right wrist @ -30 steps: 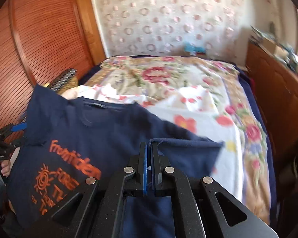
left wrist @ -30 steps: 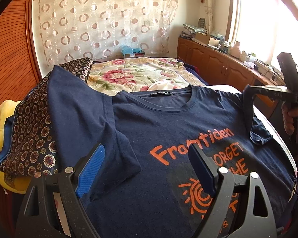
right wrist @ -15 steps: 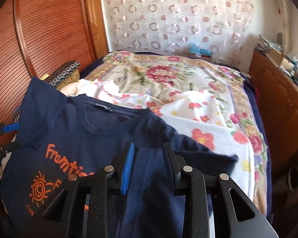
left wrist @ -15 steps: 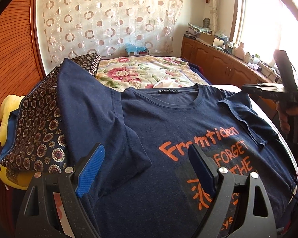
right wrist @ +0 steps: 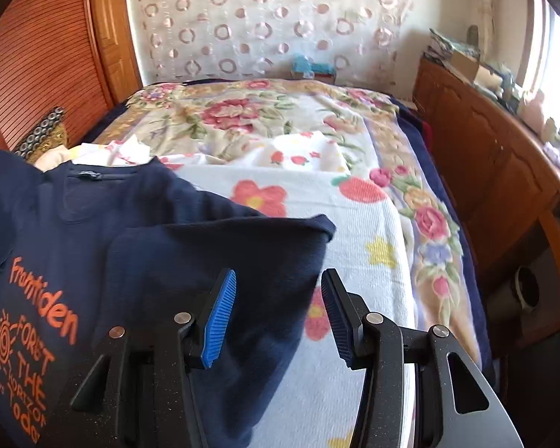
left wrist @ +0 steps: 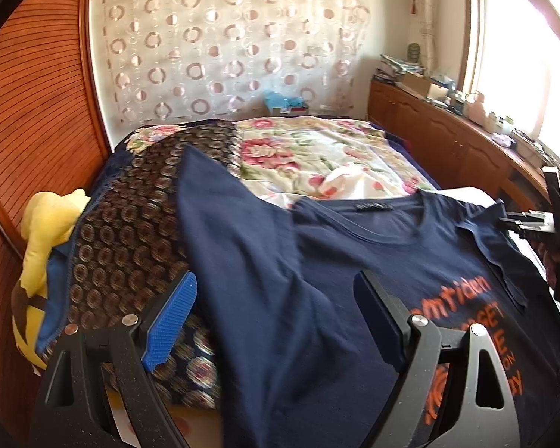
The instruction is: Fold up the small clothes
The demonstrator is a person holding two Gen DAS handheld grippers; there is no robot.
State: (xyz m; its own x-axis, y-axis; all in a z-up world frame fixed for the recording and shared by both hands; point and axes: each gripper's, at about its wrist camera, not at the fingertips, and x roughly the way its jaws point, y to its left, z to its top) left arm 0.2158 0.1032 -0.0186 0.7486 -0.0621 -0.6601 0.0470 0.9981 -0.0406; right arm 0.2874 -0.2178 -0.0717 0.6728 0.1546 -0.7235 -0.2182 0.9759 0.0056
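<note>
A navy T-shirt (left wrist: 354, 261) with orange print lies face up on the bed. My left gripper (left wrist: 276, 298) stands open above its left sleeve (left wrist: 235, 231), which lies spread outward, and nothing is between the pads. In the right wrist view the other sleeve (right wrist: 224, 246) lies folded inward over the shirt body (right wrist: 56, 224). My right gripper (right wrist: 278, 310) hovers just over that sleeve with its jaws opening, and the blue pads (right wrist: 220, 313) stand clear of the cloth. The right gripper (left wrist: 534, 220) also shows at the far right of the left wrist view.
A floral blanket (right wrist: 317, 156) covers the bed beyond the shirt. A dark cloth with ring patterns (left wrist: 130, 224) and a yellow plush toy (left wrist: 44, 231) lie at the left. A cluttered wooden cabinet (right wrist: 485, 156) runs along the right, a slatted wooden door (left wrist: 30, 112) along the left.
My right gripper, shut on the sleeve a second ago, has sunk, opened and let it go; the sleeve now lies folded over the shirt. My left gripper has shifted left over the other sleeve.
</note>
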